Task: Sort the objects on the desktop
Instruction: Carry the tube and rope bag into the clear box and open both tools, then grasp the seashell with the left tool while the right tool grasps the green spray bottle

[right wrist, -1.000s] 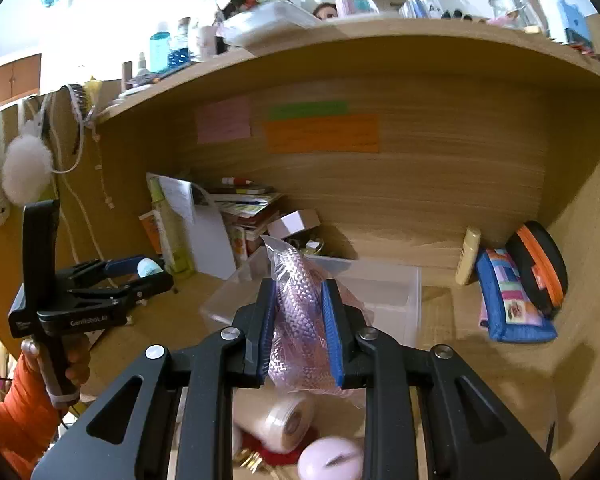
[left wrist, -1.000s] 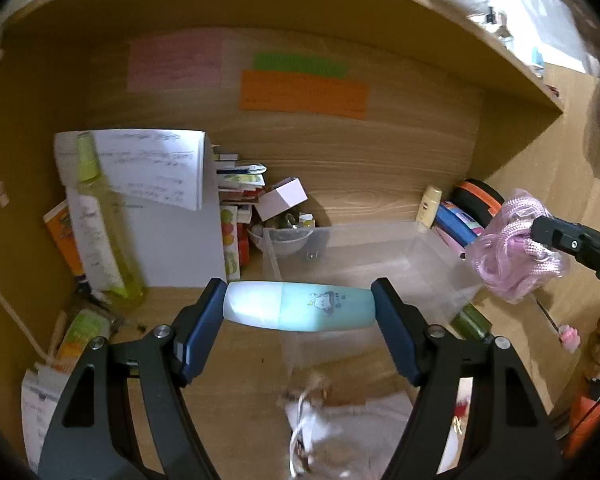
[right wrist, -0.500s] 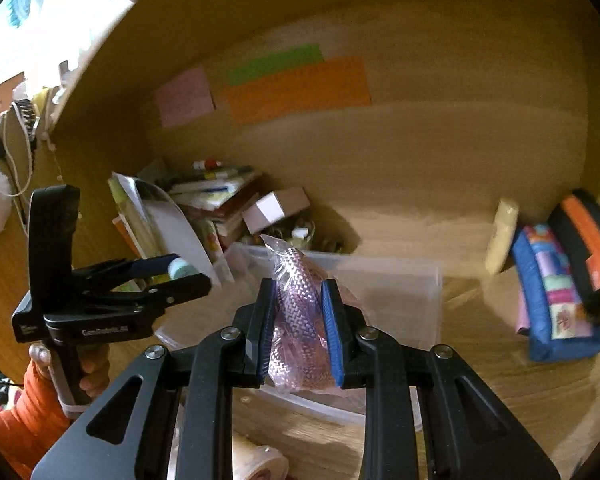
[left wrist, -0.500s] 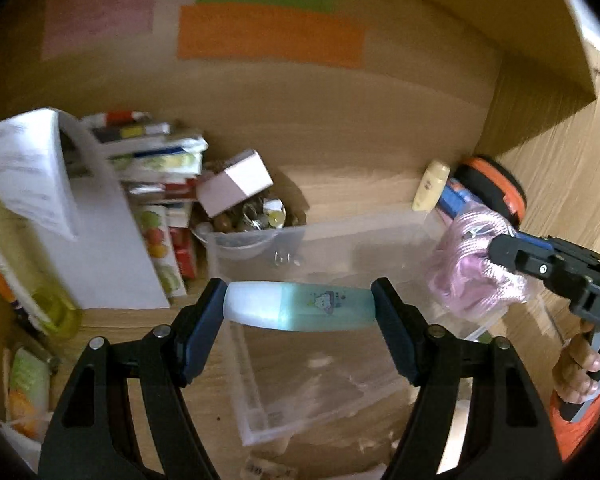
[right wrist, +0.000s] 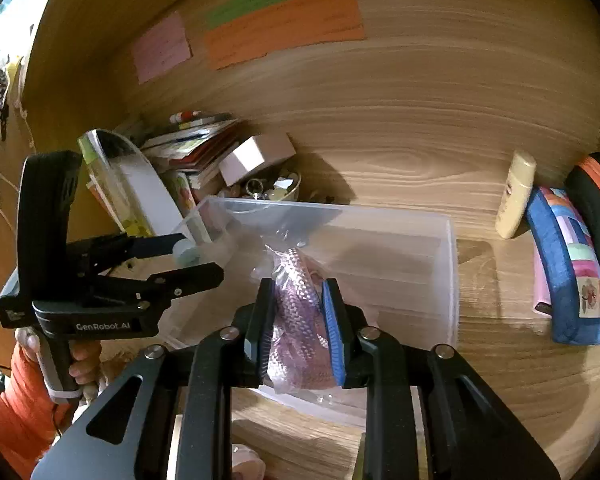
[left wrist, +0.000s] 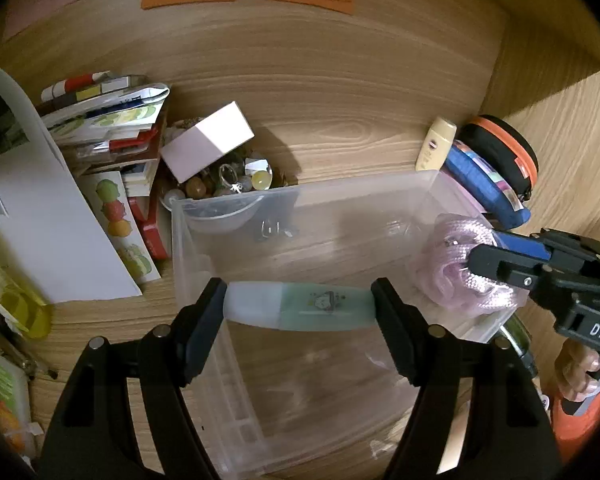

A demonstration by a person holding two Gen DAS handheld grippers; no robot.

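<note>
My left gripper [left wrist: 300, 304] is shut end to end on a pale green tube with a white cap [left wrist: 300, 307], held crosswise over the clear plastic bin [left wrist: 228, 392]. In the right wrist view the same gripper [right wrist: 188, 258] hangs over the bin's left rim. My right gripper [right wrist: 298, 320] is shut on a pink braided cord in a clear bag [right wrist: 296, 320], above the bin's near side [right wrist: 440, 272]. From the left wrist view that gripper [left wrist: 474, 258] and the pink cord [left wrist: 460, 264] sit over the bin's right end.
Behind the bin stand a bowl of trinkets [left wrist: 224, 184] with a pink box [left wrist: 206, 146] on it, stacked books and papers [left wrist: 100, 120], a yellow tube [right wrist: 516, 194], a blue pouch [right wrist: 568, 264] and an orange-black case [left wrist: 500, 152]. A wooden wall closes the back.
Both grippers have come forward and down from in front of the desk to over the clear bin, each still holding its object. The shelf above has dropped out of view.
</note>
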